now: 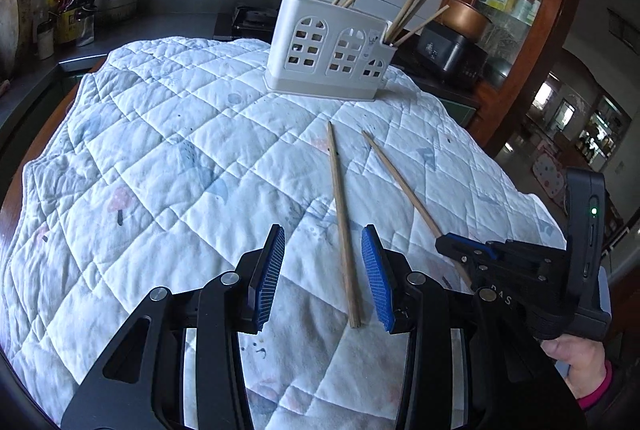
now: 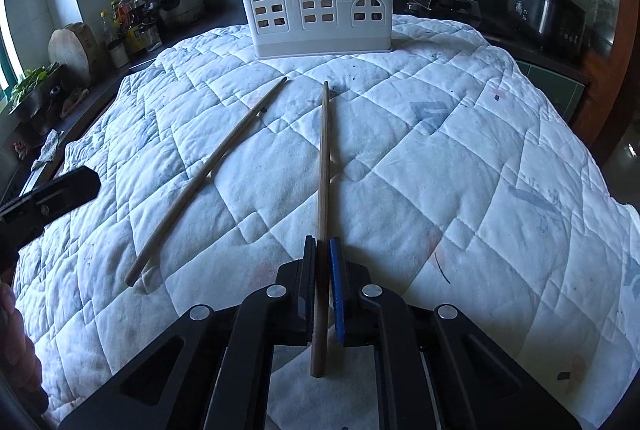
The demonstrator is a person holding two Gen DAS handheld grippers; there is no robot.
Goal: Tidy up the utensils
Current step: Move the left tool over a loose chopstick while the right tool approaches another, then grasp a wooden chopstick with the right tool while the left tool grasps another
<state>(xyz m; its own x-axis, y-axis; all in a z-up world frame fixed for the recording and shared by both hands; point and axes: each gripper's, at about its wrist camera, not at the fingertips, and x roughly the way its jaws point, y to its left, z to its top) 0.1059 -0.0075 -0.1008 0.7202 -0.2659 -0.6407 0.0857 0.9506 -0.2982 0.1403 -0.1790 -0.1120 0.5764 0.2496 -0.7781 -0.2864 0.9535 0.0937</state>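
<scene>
Several chopsticks stand in the utensil holder (image 2: 316,2) at 12 o'clock. Two remain: right gripper (image 2: 323,250) clamps one chopstick (image 2: 322,166); left gripper (image 1: 323,242), spread, straddles the other chopstick (image 1: 342,218).

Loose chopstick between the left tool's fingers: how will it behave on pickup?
The chopstick looks thin, wooden and straight, so probably stiff and very light. It lies on the soft quilt, so it may sink slightly, but seems unlikely to roll far. The open left tool straddles its near end, so a pinch there may let the far tip droop or pivot.
</scene>
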